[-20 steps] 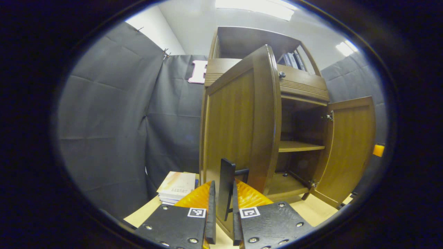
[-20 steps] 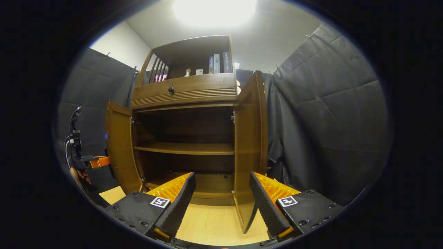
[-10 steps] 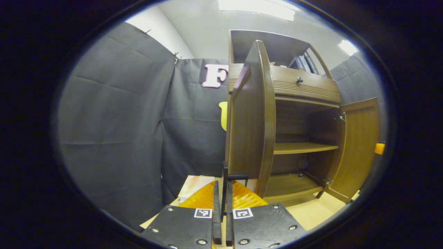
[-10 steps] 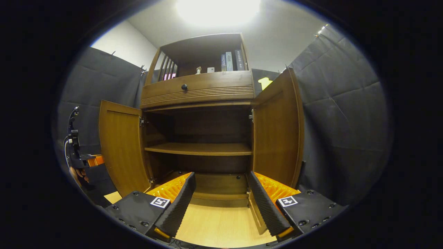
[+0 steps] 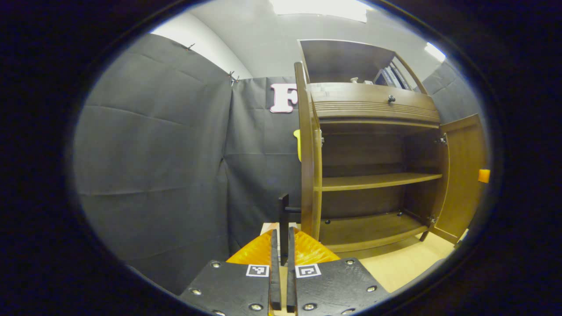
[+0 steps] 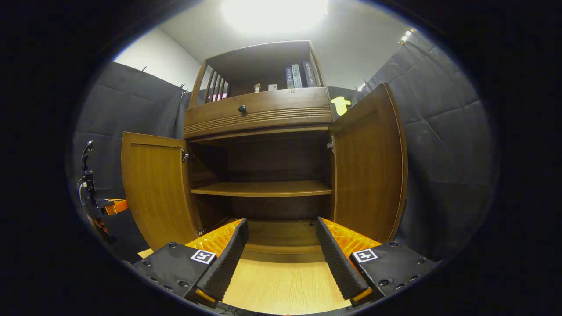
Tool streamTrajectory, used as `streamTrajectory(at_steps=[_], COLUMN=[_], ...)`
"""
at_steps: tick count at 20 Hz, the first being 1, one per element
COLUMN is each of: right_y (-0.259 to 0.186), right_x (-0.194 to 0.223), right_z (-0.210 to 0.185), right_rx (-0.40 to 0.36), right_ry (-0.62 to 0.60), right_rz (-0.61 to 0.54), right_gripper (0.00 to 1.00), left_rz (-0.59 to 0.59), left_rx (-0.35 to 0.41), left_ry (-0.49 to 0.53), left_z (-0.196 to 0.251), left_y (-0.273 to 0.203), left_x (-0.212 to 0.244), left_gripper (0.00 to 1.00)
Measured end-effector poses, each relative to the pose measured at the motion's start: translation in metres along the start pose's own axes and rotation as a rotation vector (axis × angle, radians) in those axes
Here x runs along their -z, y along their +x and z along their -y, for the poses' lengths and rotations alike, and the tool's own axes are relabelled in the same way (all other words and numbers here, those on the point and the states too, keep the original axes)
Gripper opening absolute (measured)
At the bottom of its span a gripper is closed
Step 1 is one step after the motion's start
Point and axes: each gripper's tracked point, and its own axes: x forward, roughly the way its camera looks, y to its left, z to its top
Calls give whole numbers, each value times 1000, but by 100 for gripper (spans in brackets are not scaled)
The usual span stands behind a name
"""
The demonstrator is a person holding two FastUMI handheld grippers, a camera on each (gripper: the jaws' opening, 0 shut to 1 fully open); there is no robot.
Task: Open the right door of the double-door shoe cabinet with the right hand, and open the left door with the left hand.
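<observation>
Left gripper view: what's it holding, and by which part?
The left gripper is shut on the black bar handle of the brown wooden left door, jaws clamping the bar's lower part. The right gripper holds nothing.

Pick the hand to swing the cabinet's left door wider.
Left. The left tool is clamped on the black bar handle of the brown wooden left door. The right tool hangs open before the wooden shelves, touching neither door.

The double-door wooden shoe cabinet (image 6: 263, 153) is warm brown with vertical grain on its doors. Its small round drawer knob (image 6: 242, 108) is black. The light wooden floor (image 6: 285, 285) is pale yellow.
</observation>
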Motion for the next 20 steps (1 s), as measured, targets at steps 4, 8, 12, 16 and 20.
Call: streamTrajectory(at_steps=[4,8,12,16,20], right_y=[-18,-47,-73,-97,-112], right_x=[-4,-7,-7,-5,5], right_z=[20,44,63,81,93], right_rx=[22,45,64,96,116], right_ry=[-32,-30,-42,-32,-1], right_rz=[11,15,17,18,14], right_gripper=[100,98,98,98,97], left_rz=[22,34,55,71,82], left_rx=[-1,37,71,89,101], left_ry=[10,15,13,43,64], left_z=[-1,7,16,18,20], left_y=[-2,-4,-9,-9,-12], left_x=[-1,-3,-11,-14,-16], left_gripper=[9,9,9,9,9])
